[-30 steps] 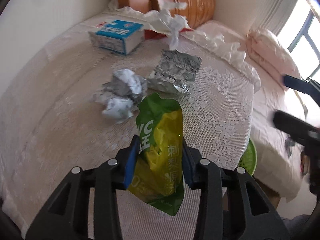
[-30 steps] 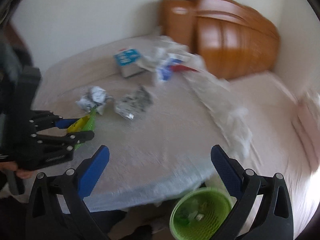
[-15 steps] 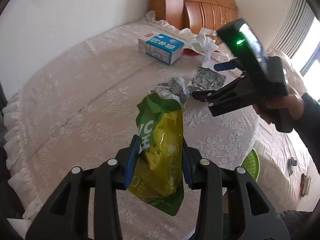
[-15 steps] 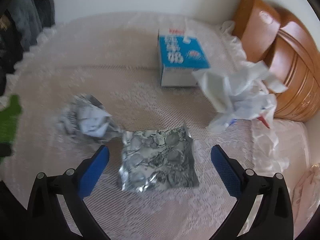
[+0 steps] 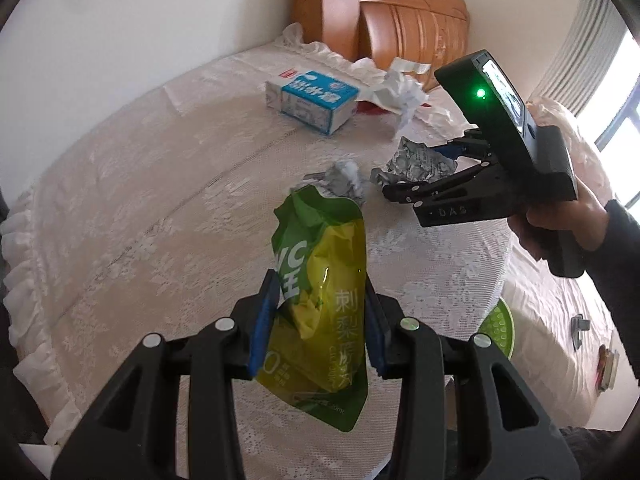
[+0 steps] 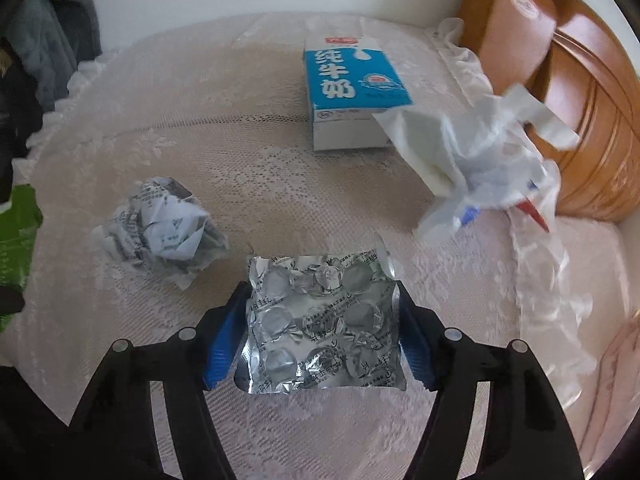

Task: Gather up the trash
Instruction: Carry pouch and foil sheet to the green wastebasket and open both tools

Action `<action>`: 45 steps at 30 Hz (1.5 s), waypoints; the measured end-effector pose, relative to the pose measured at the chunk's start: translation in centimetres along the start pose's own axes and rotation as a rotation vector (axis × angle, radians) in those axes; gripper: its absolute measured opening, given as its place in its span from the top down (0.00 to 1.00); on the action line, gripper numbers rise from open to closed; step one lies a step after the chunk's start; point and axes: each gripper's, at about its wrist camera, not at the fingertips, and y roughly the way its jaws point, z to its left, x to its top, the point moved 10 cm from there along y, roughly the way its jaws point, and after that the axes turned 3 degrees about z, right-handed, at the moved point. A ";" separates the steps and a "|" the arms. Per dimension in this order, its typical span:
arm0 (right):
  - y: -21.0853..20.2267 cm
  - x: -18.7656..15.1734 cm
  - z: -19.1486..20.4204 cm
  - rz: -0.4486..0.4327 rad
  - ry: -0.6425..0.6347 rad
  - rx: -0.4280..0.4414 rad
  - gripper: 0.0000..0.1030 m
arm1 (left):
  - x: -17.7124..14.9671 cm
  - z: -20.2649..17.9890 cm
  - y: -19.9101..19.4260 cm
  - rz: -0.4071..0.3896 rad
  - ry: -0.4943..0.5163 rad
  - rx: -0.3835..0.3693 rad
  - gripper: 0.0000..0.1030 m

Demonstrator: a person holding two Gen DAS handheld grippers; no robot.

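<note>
Your green-and-yellow pouch (image 5: 320,304), silver foil pack (image 6: 324,320), blue-and-white carton (image 6: 348,92), cream lace tablecloth (image 6: 200,128).

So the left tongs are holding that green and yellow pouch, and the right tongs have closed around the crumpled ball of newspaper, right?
Not quite. The left tongs do hold the green and yellow pouch, but the right tongs sit around the silver foil pack, not the newspaper. The right wrist view shows the crumpled newspaper ball lying apart on the lace tablecloth, untouched.

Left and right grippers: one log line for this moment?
left gripper: shut on green pouch | right gripper: jaws around foil pack | milk carton: untouched
</note>
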 end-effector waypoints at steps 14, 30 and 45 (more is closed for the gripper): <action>-15.4 -15.8 -5.8 -0.222 0.512 -0.063 0.32 | 2.2 -13.6 -1.2 -0.037 0.271 -0.132 0.63; -12.3 -34.4 -12.6 -0.160 0.893 -0.151 0.30 | -1.2 -29.2 1.6 0.058 0.539 -0.250 0.63; -7.9 -46.2 -15.7 -0.014 1.073 -0.222 0.06 | -5.5 -37.1 5.5 0.176 0.645 -0.253 0.63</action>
